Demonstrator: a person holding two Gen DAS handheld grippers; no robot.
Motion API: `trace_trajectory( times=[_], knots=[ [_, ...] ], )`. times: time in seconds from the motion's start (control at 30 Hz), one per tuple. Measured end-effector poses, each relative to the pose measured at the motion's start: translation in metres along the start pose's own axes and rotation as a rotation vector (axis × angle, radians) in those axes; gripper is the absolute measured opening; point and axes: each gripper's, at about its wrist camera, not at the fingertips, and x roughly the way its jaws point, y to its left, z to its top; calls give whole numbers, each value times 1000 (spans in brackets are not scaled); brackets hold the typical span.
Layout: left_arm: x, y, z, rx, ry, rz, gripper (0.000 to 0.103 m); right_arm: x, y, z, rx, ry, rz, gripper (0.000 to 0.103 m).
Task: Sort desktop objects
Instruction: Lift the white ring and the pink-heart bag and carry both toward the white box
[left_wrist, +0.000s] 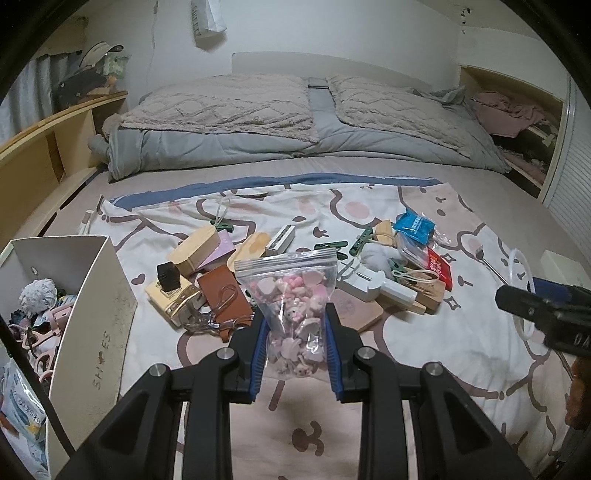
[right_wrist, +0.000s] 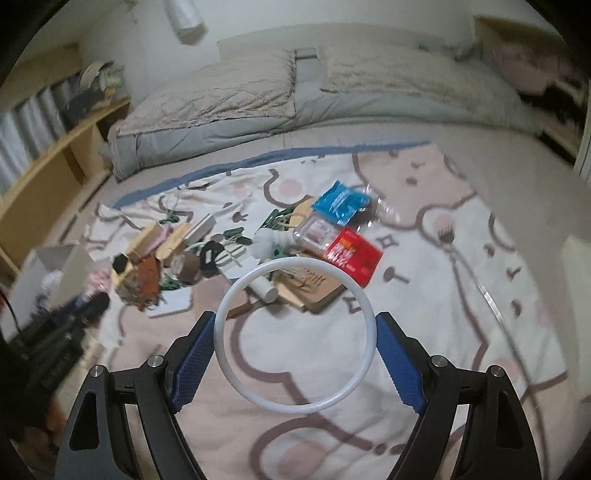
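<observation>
My left gripper (left_wrist: 294, 314) is shut on a clear zip bag (left_wrist: 291, 284) full of small pink trinkets, holding it upright by its lower half above the patterned sheet (left_wrist: 461, 332). In the right wrist view my right gripper (right_wrist: 295, 321) grips a thin white ring (right_wrist: 295, 261) across its width, with one blue pad against each side. The ring hangs above the sheet (right_wrist: 424, 295), in front of the pile. A blurred black shape at the lower left of that view looks like the left gripper.
A white shoe box (left_wrist: 92, 295) with several items inside stands at the left. The pile holds wooden blocks (left_wrist: 194, 251), a brown leather pouch (left_wrist: 225, 295), a white adapter (left_wrist: 369, 284), green clips, a blue packet (right_wrist: 340, 203) and a red packet (right_wrist: 352, 254). Folded quilts lie behind.
</observation>
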Motion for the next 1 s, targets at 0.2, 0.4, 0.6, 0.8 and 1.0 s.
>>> trace_trajectory(
  times=[0.2, 0.4, 0.6, 0.8, 1.0],
  knots=[
    [-4, 3, 5, -6, -4, -4, 28, -7, 15, 4, -98, -76, -46, 85],
    [-11, 14, 13, -37, 1, -7, 28, -17, 28, 12, -115, -130, -52, 85],
    [-22, 31, 24, -76, -22, 17, 28, -24, 41, 19, -122, -158, -23, 85],
    [-32, 43, 32, -73, -23, 52, 28, -30, 55, 26, -139, -187, 7, 85],
    [-49, 59, 38, -94, -59, 64, 28, -41, 69, 34, -161, -228, 28, 85]
  ],
)
